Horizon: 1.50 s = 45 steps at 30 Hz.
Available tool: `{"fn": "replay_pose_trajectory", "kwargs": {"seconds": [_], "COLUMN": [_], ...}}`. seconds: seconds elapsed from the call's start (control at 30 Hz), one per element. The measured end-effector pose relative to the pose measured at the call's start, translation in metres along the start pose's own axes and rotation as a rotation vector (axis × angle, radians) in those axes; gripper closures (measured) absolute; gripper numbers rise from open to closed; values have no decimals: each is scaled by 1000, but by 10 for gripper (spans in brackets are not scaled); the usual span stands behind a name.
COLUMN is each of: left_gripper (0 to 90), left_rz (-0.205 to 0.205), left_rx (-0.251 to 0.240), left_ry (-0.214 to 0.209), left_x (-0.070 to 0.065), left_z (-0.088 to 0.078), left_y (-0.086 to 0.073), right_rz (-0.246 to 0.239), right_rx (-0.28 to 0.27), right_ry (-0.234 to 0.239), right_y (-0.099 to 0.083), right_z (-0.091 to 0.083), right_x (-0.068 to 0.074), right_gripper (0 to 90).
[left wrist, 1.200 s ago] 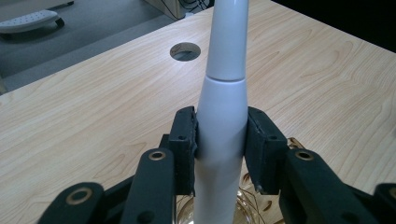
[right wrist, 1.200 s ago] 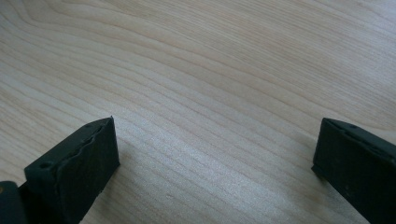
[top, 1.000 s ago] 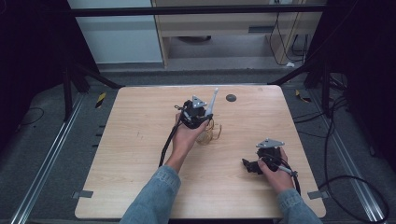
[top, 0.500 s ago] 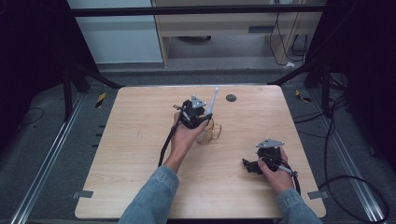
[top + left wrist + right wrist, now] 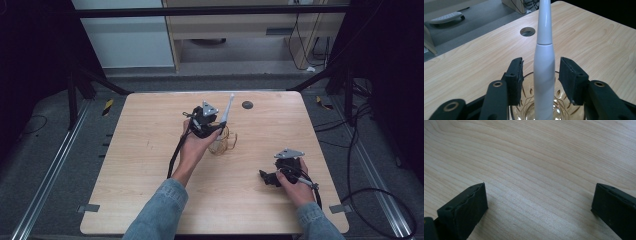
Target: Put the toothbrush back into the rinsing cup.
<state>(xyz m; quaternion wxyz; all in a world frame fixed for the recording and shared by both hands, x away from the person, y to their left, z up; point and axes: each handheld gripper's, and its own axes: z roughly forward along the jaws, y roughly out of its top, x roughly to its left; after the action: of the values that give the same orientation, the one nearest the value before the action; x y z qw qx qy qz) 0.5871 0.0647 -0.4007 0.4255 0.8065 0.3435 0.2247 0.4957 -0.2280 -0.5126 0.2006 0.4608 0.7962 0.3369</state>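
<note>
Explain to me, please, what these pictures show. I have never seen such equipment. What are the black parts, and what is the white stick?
A person sits at a wooden table and holds a hand tool with two black jaws in each hand. One picture looks down from above; the other two come from small cameras riding on each tool. The left gripper has just been opening its jaws: a white toothbrush-like handle stands between them, untouched, inside a clear glass cup. The right gripper rests on the table, jaws wide open and holding nothing.
</note>
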Motion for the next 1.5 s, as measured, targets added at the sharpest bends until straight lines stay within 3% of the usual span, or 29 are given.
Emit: {"fn": "replay_pose_trajectory", "kwargs": {"seconds": [0.2, 0.37, 0.57, 0.9, 1.5], "left_gripper": [469, 348, 238, 90, 59], "left_rz": [4, 16, 32, 59, 85], "left_rx": [-2, -2, 5, 6, 7], "left_ry": [3, 6, -23, -28, -52], "left_x": [-2, -6, -12, -21, -22], "left_z": [-6, -12, -17, -23, -44], "left_y": [1, 3, 3, 4, 3], "right_rz": [1, 0, 0, 0, 0], "right_rx": [0, 0, 0, 0, 0], "right_ry": [0, 0, 0, 0, 0], "right_y": [0, 0, 0, 0, 0], "right_z": [0, 0, 0, 0, 0], "right_x": [0, 0, 0, 0, 0], "right_gripper": [3, 3, 3, 3, 3]}}
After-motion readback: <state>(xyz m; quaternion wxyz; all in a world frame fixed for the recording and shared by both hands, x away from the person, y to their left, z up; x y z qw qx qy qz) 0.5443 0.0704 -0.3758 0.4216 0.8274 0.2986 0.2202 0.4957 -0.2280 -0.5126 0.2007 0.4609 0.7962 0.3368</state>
